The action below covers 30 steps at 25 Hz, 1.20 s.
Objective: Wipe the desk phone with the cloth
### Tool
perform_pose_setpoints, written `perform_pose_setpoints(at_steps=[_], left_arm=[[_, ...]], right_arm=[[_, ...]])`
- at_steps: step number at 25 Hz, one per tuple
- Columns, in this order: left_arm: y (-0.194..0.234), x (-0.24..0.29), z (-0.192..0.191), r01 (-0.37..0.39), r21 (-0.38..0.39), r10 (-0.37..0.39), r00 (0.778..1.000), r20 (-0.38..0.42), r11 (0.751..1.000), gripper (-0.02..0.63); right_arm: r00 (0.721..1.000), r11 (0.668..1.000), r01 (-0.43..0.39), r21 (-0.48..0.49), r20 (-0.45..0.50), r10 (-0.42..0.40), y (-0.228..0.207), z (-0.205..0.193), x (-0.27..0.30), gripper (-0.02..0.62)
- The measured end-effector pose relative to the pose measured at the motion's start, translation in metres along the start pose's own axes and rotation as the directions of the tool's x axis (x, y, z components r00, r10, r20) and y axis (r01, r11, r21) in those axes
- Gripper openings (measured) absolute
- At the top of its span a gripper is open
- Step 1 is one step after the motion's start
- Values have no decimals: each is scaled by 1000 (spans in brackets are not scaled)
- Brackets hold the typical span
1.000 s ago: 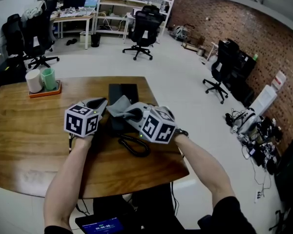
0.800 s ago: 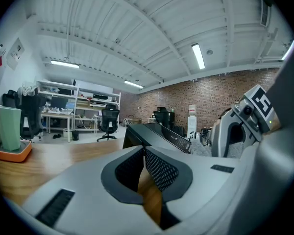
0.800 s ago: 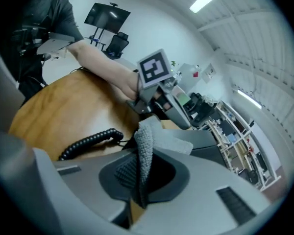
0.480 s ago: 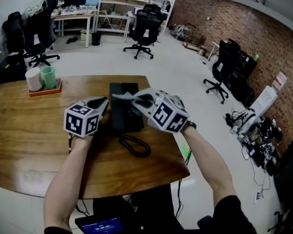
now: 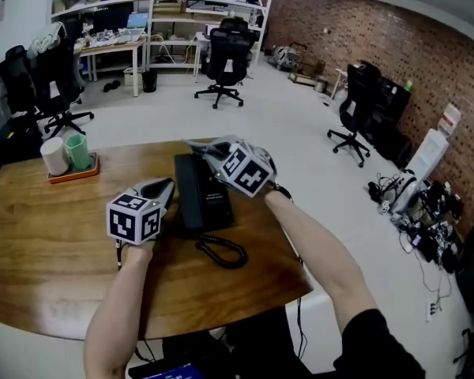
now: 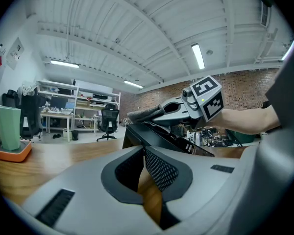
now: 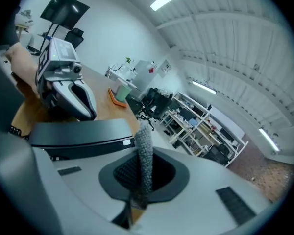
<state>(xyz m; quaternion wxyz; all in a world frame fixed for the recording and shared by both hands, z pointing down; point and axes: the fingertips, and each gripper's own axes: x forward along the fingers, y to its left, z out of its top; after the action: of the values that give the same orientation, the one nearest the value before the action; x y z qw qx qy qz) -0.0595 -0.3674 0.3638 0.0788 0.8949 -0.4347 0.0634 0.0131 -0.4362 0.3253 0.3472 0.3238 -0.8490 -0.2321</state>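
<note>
The black desk phone (image 5: 202, 192) lies on the wooden table (image 5: 47, 235), its coiled cord (image 5: 221, 252) trailing toward me. My right gripper (image 5: 196, 145) hovers at the phone's far end, shut on a grey cloth (image 5: 203, 148). In the right gripper view the cloth (image 7: 145, 146) stands up between the pads of the right gripper (image 7: 139, 176), above the phone (image 7: 78, 131). My left gripper (image 5: 164, 188) rests at the phone's left side, shut with nothing in it. In the left gripper view the left gripper (image 6: 144, 150) has pads meeting at the tips, with the phone (image 6: 174, 138) just ahead.
An orange tray (image 5: 71, 170) with a white cup and a green cup sits at the table's far left. Office chairs (image 5: 221, 58), shelving and desks stand on the floor beyond. The table's right edge (image 5: 280, 219) lies close to the phone.
My right gripper has carried the cloth from the phone's near middle up to its far end. The left gripper has stayed beside the phone.
</note>
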Motion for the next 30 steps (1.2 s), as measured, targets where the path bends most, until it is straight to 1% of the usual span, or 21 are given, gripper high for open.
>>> perform_pose_setpoints(at_steps=[2,5,8,12,15,17,20,22,23,24,25,26,27,28,29,30], left_arm=[[1,0,1,0,3,0,1000,0,1000,2],[2,0,2,-2,5,2,1000,0,1000,2],[2,-1,-1,-1,3,1,1000,0,1000,2],[3,-3,-2,0,1,0,1000,1,1000,2],[3,-1,1,0,1,0,1000,-1,1000,2],[2,-1,2,-1,1,1,1000,-1,1000,2],[2,-1,1,-2,0,2,1000,-1,1000,2],[2,-1,1,-1,1,1,1000,-3,1000,2],[2,-1,1,-1,1,1,1000,-3,1000,2],[1,-1,1,0,2,0,1000,-4,1000,2],[1,-1,2,0,3,0,1000,-3,1000,2],[2,-1,2,0,3,0,1000,-3,1000,2],[2,-1,2,-1,2,1,1000,-2,1000,2],[3,0,1,0,2,0,1000,-1,1000,2],[3,0,1,0,2,0,1000,-1,1000,2],[3,0,0,0,2,0,1000,-1,1000,2]], right_arm=[[1000,999,-31,-20,-5,30,10,-4,-5,26],[995,991,-96,-97,-6,96,37,-2,-17,26],[988,974,-153,-164,-14,153,67,-2,-31,26],[977,948,-213,-237,-53,206,103,-16,-49,26],[965,918,-262,-298,-75,251,128,-21,-68,26],[952,892,-307,-332,-96,291,144,-25,-81,26],[914,832,-406,-377,-164,372,165,-38,-100,26],[892,799,-453,-396,-209,402,166,-47,-109,26],[893,798,-451,-400,-209,399,160,-46,-111,26],[905,815,-426,-394,-187,382,148,-42,-109,26],[925,847,-380,-370,-146,351,132,-35,-106,26],[947,889,-320,-327,-93,307,111,-25,-100,26],[967,929,-251,-272,-36,251,89,-15,-93,26],[982,960,-181,-213,12,188,66,-6,-86,26],[991,980,-118,-159,45,126,45,2,-77,26],[995,991,-68,-113,64,75,27,7,-68,26]])
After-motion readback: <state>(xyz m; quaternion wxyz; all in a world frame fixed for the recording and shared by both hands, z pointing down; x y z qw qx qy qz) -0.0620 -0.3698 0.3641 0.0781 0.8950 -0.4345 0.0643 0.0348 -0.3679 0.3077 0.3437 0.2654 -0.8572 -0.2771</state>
